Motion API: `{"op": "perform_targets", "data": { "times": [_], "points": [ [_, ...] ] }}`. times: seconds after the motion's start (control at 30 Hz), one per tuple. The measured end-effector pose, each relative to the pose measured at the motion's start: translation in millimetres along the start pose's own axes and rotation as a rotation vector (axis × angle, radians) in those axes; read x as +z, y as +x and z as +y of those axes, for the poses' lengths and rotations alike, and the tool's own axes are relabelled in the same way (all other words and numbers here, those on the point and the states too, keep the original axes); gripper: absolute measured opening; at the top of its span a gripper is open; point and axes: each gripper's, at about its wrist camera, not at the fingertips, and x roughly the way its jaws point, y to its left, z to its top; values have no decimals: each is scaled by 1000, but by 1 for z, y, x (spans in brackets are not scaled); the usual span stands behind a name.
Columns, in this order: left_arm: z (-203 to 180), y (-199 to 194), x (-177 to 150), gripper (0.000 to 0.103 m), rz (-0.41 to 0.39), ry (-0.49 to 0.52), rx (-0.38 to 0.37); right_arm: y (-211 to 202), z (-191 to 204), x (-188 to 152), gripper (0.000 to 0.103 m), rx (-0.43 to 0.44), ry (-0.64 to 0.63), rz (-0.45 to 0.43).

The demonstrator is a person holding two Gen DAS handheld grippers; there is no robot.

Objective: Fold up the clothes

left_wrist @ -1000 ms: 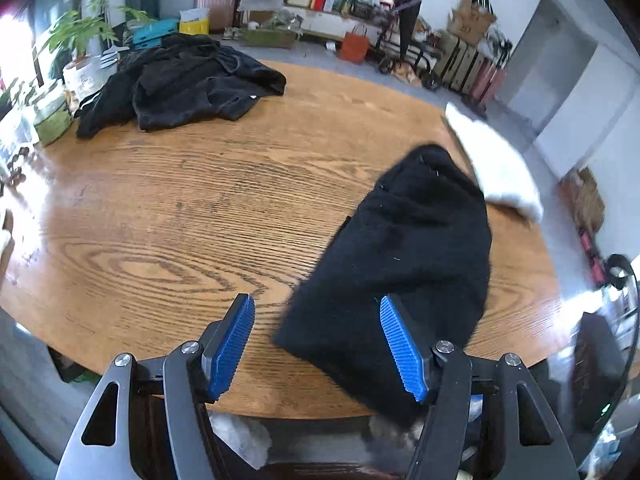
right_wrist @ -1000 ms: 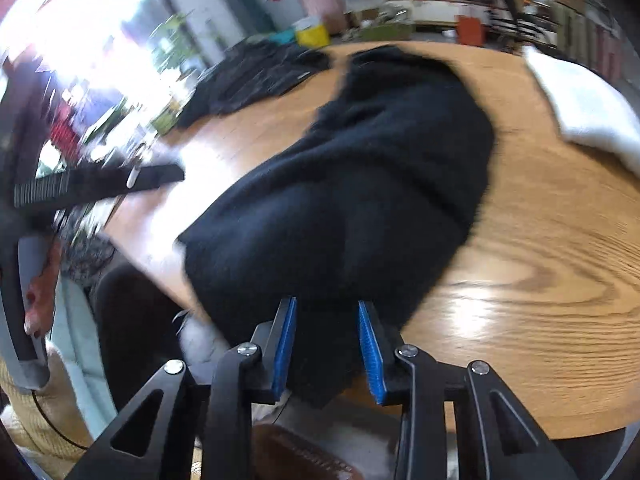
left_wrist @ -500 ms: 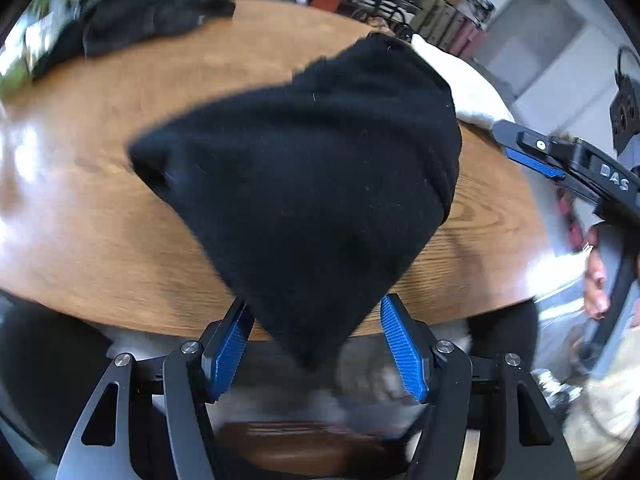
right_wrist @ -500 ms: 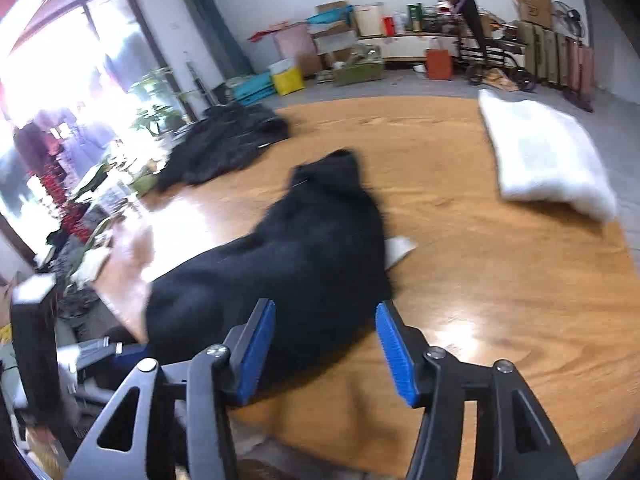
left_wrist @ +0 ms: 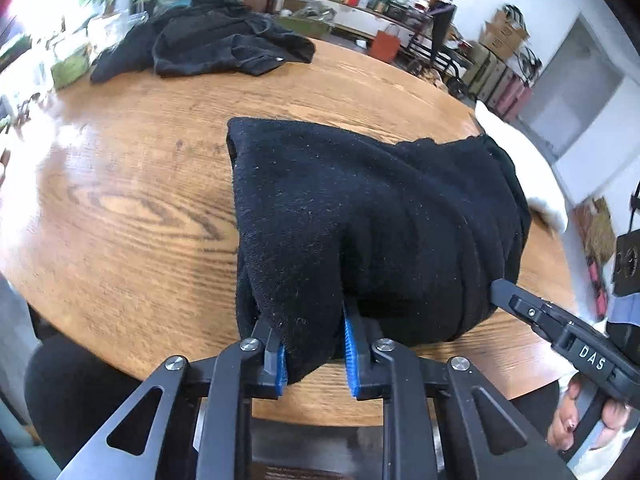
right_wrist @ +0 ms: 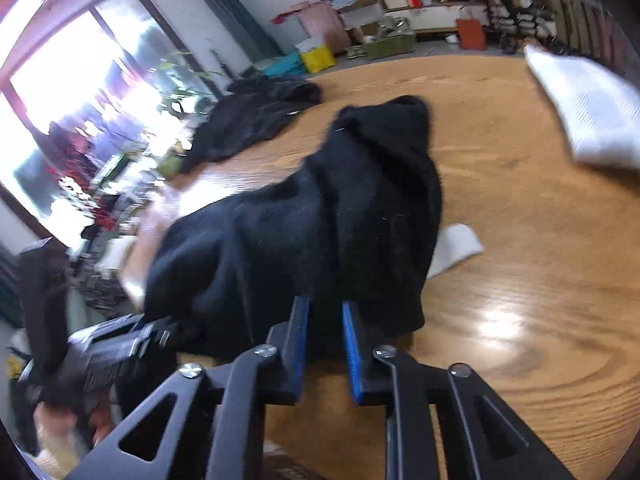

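A black fleece garment (left_wrist: 380, 216) lies bunched on the round wooden table (left_wrist: 120, 200). In the left wrist view its near corner hangs over the table edge between the blue pads of my left gripper (left_wrist: 306, 312), whose jaws are closing and pinch the cloth. The right gripper's fingers (left_wrist: 516, 300) touch the garment's right side. In the right wrist view the same garment (right_wrist: 320, 208) fills the middle. My right gripper (right_wrist: 324, 304) is closing, with the garment's near edge between its pads. The left gripper's fingers (right_wrist: 120, 344) show blurred at the lower left.
A second dark garment (left_wrist: 216, 48) is heaped at the table's far side. A folded white cloth (right_wrist: 588, 116) lies at the far right, and a small white piece (right_wrist: 456, 248) pokes out beside the black garment. Plants and clutter stand past the left rim.
Both grippers' jaws went from wide to narrow around the garment's near edge. The left gripper sank toward the table. The garment, lifted half a second ago, now rests bunched on the table.
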Motion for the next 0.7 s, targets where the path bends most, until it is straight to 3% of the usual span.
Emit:
{"op": "perform_targets", "data": {
  "times": [0.03,0.1,0.13,0.17,0.23,0.27,0.37,0.47,0.6,0.67,0.7],
  "points": [
    [0,0,1,21,-7,25,3,2,3,-3,13,6,6,0],
    [10,-1,3,21,6,11,-13,4,14,-7,11,-61,-37,-12],
    [16,-1,3,21,14,3,-15,3,15,-6,5,-84,-47,-12],
    [21,0,3,21,13,-6,4,1,11,-5,3,-107,-30,-14],
    [31,1,3,20,9,-25,42,-5,-11,-5,1,-250,45,-17],
    [38,2,5,20,8,-43,20,-6,-23,-8,1,-253,92,-3],
    [38,-2,10,20,-7,-48,7,-18,-38,-15,1,-118,169,-16],
    [39,1,18,19,-6,-76,-7,-33,-5,-11,5,-48,44,-78],
    [45,0,35,19,6,-172,-146,-11,43,-11,8,31,-105,-31],
    [43,-4,47,19,-12,-152,-148,8,63,-6,8,37,-141,-36],
    [36,-6,47,19,-13,-132,-125,14,69,-3,13,27,-149,-41]
  ]
}}
